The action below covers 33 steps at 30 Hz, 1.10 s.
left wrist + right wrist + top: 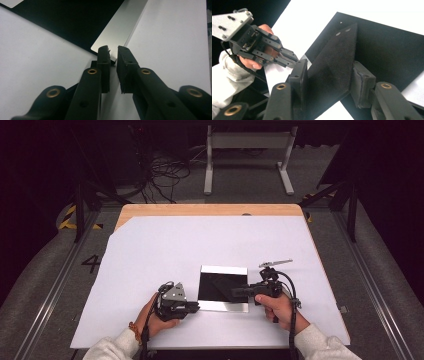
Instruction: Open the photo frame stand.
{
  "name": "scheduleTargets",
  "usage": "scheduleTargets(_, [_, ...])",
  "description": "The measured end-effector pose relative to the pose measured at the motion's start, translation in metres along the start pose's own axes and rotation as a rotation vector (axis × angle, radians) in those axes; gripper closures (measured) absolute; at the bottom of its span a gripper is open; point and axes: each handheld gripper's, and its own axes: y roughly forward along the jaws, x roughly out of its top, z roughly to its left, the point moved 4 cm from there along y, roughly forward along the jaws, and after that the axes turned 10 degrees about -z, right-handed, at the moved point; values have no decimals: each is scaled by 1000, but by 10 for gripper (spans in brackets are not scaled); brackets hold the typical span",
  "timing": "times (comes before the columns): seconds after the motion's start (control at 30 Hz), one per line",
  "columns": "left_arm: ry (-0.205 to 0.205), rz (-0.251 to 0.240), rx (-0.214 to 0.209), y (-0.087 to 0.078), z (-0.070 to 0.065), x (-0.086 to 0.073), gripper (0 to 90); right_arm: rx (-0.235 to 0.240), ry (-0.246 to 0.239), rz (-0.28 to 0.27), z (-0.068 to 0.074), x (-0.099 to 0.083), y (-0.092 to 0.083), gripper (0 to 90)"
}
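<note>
Writing: a painted "4" (91,263) on the grey floor left of the table; nothing legible on the object or grippers. Wooden table (210,210) covered by a large white sheet (200,245), its far left corner cut off at a slant. Beyond the table: a white metal stand (247,155), a tangle of black cables (165,172), yellow-black hazard tape (70,217) at the left. Nothing lies between the grippers and the object; the rest of the sheet is bare. Object: a flat black square frame (222,287) with silvery edge strips at its far and near sides, lying face down on the sheet near the person's edge, roughly centred. Its back is matte black, felt-like, with a wedge-shaped black stand flap (334,62) fixed by two small rivets and tilted up off the back. Left gripper (192,306), held in the left hand (155,317), sits at the frame's near left corner; in the left gripper view its jaws stand slightly apart with the rounded silvery corner (110,48) just at their tips, and whether they touch it I cannot tell. Right gripper (235,292), in the right hand (275,307), reaches in from the frame's right side; in the right gripper view its jaws are closed on the stand flap, one pad (362,82) on each face. Light-coloured sleeves (115,347) at both wrists, a beaded bracelet (134,332) on the left.
</note>
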Motion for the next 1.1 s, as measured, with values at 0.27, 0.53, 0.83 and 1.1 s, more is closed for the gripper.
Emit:
scheduleTargets(0.27, [-5, -7, 6, -3, 0, 2, 643, 16, -60, -17, 5, 0, -4, 603])
scheduleTargets(0.53, [-76, -63, 56, -5, 16, 9, 497, 17, -103, -20, 6, -1, -4, 605])
scheduleTargets(0.83, [-94, -47, 101, 11, 26, 19, 346, 28, -169, -33, 11, -2, -5, 605])
scheduleTargets(1.1, [-150, -32, 81, 24, 32, 26, 288, 31, -208, -40, 14, -1, -6, 605])
